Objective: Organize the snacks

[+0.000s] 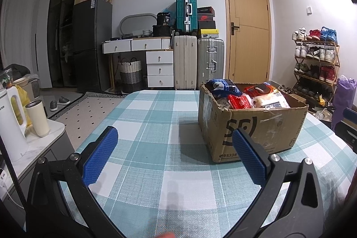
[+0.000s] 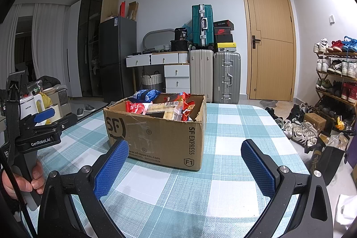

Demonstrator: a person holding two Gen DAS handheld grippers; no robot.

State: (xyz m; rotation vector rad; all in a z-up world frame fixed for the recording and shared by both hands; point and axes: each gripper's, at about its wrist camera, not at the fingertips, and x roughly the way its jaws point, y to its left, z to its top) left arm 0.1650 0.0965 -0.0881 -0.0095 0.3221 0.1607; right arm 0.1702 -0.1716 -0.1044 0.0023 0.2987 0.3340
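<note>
Cardboard box: an open shipping carton [image 2: 156, 135] stands on the checked tablecloth [image 2: 234, 133], flaps gone or folded in, sides printed with a courier logo.
Snacks: packets are heaped inside the carton, among them a blue bag [image 2: 146, 95], a red-and-white pack [image 2: 135, 107], a pale wrapped cake pack [image 2: 164, 112] and orange-red wrappers [image 2: 187, 107]; none lies on the cloth in either view.
Left gripper: [image 1: 175, 154] hovers low over the cloth, carton ahead and to its right, jaws spread wide with nothing between the blue pads [image 1: 100, 157].
Right gripper: [image 2: 185, 168] faces the near corner of the carton, jaws likewise released and bare.
Hand: a hand [image 2: 20, 182] grips the handle of the left tool at the edge of the right view.
Step in hand: my reading is that it fits two stages, either snacks waiting to be taken out and sorted, or snacks already gathered into the carton.
Next move: the pictures do not settle it; any reach into the carton would need a jaw angled down over its rim onto one loose, crinkly packet.
</note>
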